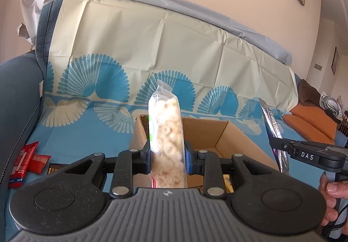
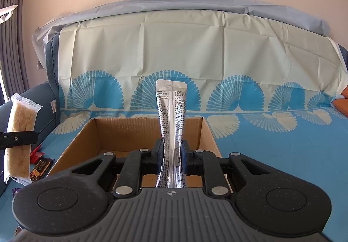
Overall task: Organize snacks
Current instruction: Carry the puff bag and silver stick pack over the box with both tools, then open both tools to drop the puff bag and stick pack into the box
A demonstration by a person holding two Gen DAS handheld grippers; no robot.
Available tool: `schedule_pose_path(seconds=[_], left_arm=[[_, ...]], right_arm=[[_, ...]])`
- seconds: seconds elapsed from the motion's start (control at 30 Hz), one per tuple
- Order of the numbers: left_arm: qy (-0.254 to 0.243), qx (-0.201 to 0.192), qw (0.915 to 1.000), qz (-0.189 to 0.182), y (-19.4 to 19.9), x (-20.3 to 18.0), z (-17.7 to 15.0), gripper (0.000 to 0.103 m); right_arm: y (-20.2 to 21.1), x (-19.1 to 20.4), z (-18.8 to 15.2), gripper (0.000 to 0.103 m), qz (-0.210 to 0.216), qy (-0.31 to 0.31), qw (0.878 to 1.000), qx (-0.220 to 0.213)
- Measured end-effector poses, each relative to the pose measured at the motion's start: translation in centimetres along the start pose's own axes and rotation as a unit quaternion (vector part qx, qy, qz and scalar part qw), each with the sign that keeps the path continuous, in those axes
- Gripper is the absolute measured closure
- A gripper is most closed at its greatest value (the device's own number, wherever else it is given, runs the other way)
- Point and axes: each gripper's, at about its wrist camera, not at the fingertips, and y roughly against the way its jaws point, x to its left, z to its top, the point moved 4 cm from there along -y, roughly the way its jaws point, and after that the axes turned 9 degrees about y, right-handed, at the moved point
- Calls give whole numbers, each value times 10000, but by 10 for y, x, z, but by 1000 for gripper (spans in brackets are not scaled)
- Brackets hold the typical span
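1. Two snacks are up at once, both hovering by the cardboard box point(image 2: 95, 133), presumably so they can drop in.
2. Left gripper point(image 1: 167, 160): jaws clenched on a clear cereal-ring packet point(image 1: 166, 131), upright over the box's near left corner.
3. Right gripper point(image 2: 173, 158): jaws grasping a crinkly silver sachet point(image 2: 171, 116) above the box's near edge.

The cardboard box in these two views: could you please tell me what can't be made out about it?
- Box floor: left wrist view, hidden by gripper body and clear packet.
- Box near wall: right wrist view, hidden by gripper and silver sachet.
- Contents: unclear in both.
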Motion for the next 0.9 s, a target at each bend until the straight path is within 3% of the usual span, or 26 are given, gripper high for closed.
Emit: schedule_pose_path(seconds=[0.37,0.67,0.9], left_arm=[[-79,-102,9995,-273,5,-9,0,72],[-591,-255,9951,-757,14,-48,-11,72],[-815,-43,9911,-1048,5,-76,-28,69]], right_arm=[[-3,2,0,85,12,73,10000,32],[-7,6,0,85,22,121,9999,45],[-9,11,1,84,54,219,9997,71]])
